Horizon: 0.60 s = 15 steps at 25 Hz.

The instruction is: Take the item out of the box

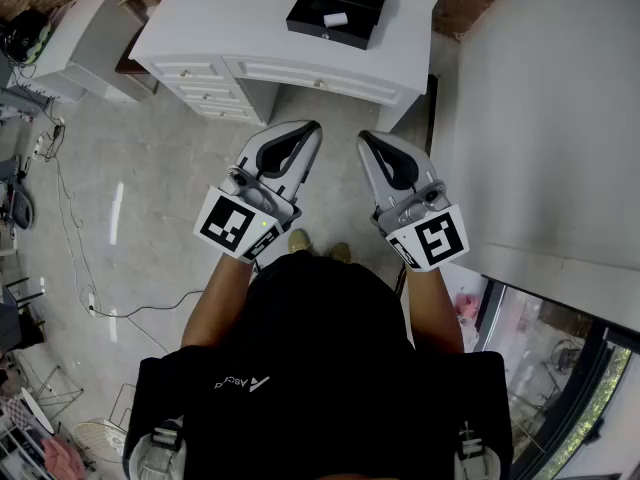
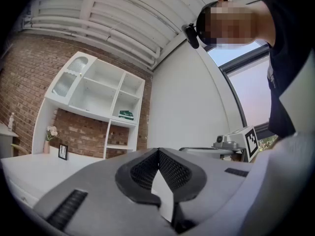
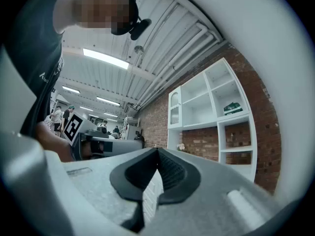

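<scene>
The step in hand looks like the approach, with nothing yet taken. The black box sits on the white desk at the top centre of the head view and appears open, with a small white item lying inside. The left gripper and right gripper hang at mid-frame, well short of the desk, each clenched on nothing. Next, one must reach forward, part its jaws over the box and descend on the item. A tall white panel fills the right of the frame and cables trail at the left, but neither seems to block the path.
</scene>
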### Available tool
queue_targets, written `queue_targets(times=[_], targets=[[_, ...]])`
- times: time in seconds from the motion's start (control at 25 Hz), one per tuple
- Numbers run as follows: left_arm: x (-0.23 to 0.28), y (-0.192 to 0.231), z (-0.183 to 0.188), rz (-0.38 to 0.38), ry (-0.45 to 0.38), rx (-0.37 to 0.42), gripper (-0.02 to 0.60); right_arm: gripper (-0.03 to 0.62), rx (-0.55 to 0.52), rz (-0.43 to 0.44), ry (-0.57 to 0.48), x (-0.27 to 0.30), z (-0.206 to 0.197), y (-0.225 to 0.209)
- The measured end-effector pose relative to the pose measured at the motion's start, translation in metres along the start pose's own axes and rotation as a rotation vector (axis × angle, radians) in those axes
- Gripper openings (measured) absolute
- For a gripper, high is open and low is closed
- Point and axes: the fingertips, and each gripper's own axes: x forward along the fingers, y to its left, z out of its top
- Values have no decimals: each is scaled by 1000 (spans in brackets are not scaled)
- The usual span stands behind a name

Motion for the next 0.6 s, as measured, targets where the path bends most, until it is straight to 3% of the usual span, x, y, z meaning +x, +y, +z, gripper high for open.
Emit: queue_targets(times=[0.6], targets=[[-11,12,0,-9,-10,-12,-2,2,9,-9,-8,9,-1,10]])
